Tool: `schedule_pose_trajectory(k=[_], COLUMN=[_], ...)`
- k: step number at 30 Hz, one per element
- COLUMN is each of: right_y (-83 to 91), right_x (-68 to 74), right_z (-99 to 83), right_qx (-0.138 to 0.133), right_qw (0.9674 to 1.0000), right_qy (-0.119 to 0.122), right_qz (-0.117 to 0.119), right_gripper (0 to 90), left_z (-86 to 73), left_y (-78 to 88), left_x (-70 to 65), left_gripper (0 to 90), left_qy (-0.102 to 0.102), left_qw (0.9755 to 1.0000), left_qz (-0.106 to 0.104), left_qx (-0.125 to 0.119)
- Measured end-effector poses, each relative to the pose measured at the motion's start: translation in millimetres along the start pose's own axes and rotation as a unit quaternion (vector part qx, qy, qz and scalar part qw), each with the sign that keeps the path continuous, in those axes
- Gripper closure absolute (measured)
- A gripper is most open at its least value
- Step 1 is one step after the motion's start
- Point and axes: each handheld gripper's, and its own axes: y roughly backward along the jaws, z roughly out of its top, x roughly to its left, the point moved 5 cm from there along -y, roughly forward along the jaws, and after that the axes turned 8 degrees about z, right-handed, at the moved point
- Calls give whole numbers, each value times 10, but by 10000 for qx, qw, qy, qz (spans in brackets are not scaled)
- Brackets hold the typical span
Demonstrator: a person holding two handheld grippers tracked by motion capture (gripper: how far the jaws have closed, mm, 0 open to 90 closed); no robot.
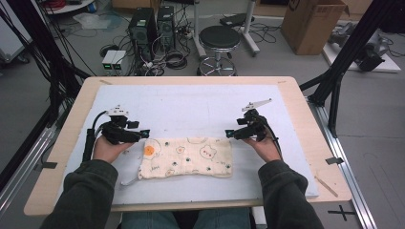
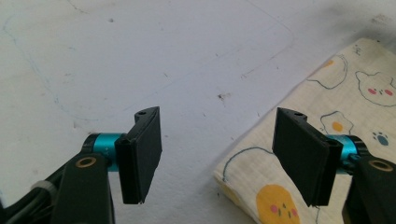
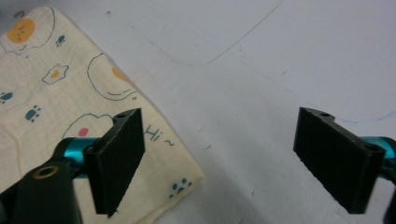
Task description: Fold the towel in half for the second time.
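Folded cloth (image 1: pixel 186 157), cream with egg and bear prints, lying flat on the white mat (image 1: pixel 191 105) over the wooden counter (image 1: pixel 71 124), toward the near edge and about midway between the hands. Long side running left to right, a white strip sticking out at its near left corner.

Left tool (image 1: pixel 144 134) held low at the cloth's far left corner, released, nothing between the jaws; seen in the left gripper view (image 2: pixel 217 154) with the cloth's corner (image 2: pixel 289 186) below the right jaw and bare mat under the left one.

Right tool (image 1: pixel 229 133) held low at the far right corner, likewise released and empty; in the right gripper view (image 3: pixel 219 158) cloth corner (image 3: pixel 70 93) beneath the left jaw, the right jaw over bare mat.

Neither tool touching the cloth, as far as can be told.
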Motion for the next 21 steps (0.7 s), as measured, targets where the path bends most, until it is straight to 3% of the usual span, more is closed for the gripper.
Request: schedule_pose_trajectory(k=[2, 10, 18, 21], right_y=[-25, -112, -172, -205], right_x=[-6, 21, 37, 52], right_z=[-7, -46, -116, -136], right_qx=[66, 356, 669, 834], right_qw=[10000, 9987, 9961, 9951], right_qy=[-14, -44, -115, -48], right_qz=[-2, 356, 560, 535], right_gripper=[223, 466, 571, 603], left_z=[-12, -87, -175, -219], left_y=[-27, -143, -200, -216], left_x=[-9, -50, -87, -83], left_gripper=[354, 454, 559, 602], left_qy=[-64, -163, -192, -238], left_qw=[10000, 9992, 9978, 9971], left_qz=[-50, -215, -336, -346], left_qx=[49, 308, 536, 633])
